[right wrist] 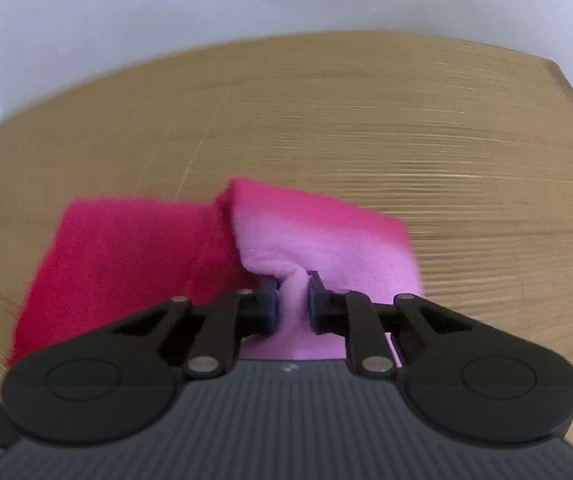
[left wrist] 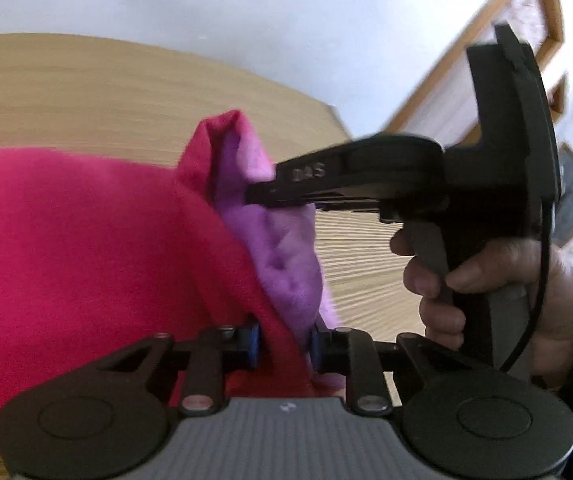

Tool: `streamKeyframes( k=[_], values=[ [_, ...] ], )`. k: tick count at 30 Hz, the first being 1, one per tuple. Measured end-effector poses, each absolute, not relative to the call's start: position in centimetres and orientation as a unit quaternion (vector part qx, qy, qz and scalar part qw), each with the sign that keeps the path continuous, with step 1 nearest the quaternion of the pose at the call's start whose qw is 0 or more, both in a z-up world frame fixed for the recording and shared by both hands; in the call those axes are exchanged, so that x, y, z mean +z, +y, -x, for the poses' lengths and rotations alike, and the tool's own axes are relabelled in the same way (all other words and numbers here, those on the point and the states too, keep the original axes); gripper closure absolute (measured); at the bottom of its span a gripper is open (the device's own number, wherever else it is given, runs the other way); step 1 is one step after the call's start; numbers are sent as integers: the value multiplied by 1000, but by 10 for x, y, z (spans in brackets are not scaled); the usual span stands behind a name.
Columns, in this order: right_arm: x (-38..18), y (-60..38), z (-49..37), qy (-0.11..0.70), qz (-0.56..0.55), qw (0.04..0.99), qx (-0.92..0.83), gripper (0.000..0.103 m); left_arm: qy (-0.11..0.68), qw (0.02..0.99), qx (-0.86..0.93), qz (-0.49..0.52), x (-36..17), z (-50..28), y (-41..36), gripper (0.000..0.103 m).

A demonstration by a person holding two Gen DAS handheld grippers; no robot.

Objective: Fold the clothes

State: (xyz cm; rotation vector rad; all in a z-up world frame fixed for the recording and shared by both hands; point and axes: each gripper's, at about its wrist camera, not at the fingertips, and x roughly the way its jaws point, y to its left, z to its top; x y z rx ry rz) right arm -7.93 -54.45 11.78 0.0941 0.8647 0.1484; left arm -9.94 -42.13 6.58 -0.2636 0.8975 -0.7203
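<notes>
The left claw [left wrist: 285, 346] is pinching a fold of the pink cloth [left wrist: 86, 240] between its blue pads [left wrist: 251, 346], angled downward. The right claw [right wrist: 291, 304] is reaching in from the side, clamping a bunch of the cloth's paler edge. The person's right hand [left wrist: 498, 300] is wrapping the claw's grip, fingers [left wrist: 426, 280] squeezing the trigger.

My left hand-held gripper [left wrist: 285, 346]: clamped on the pink cloth [left wrist: 86, 240].
Ahead, to its right: my right hand-held gripper [left wrist: 260, 192] pinching the same cloth.
Beneath: wooden desk [left wrist: 86, 92].
</notes>
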Motion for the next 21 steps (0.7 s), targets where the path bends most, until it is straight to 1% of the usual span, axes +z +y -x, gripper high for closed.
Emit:
streamKeyframes(
  k=[3,5,6,8,9,10,11,12,13,14,15,17,21],
  values=[
    [129,-585,100,388,-20,921,19,83,427,817,-371,115,70,97,-456,75],
    [129,-614,111,386,-22,922,-25,82,431,805,-395,101,72,96,-483,67],
    [128,-629,116,389,-28,920,-46,81,433,799,-406,94,72,97,-497,60],
    [126,-658,127,394,-42,914,-87,79,437,794,-415,75,75,101,-516,55],
    [127,-670,135,391,-51,913,-104,78,437,794,-418,72,77,103,-516,50],
    [129,-681,144,386,-61,913,-120,76,436,793,-420,70,79,106,-516,46],
    [131,-689,151,378,-66,914,-133,71,436,792,-423,67,81,109,-516,45],
    [134,-692,160,367,-67,916,-146,65,434,796,-416,71,84,107,-510,45],
    [137,-694,168,355,-67,919,-159,62,433,800,-409,76,87,106,-504,44],
    [139,-697,177,343,-68,921,-172,56,430,809,-394,80,89,106,-491,43],
    [141,-692,180,339,-72,923,-166,56,427,823,-365,82,91,105,-476,41],
    [141,-675,182,338,-86,928,-131,56,421,854,-294,83,93,106,-439,39],
    [135,-609,171,360,-94,928,5,56,429,886,-143,106,82,111,-345,37]
  ],
)
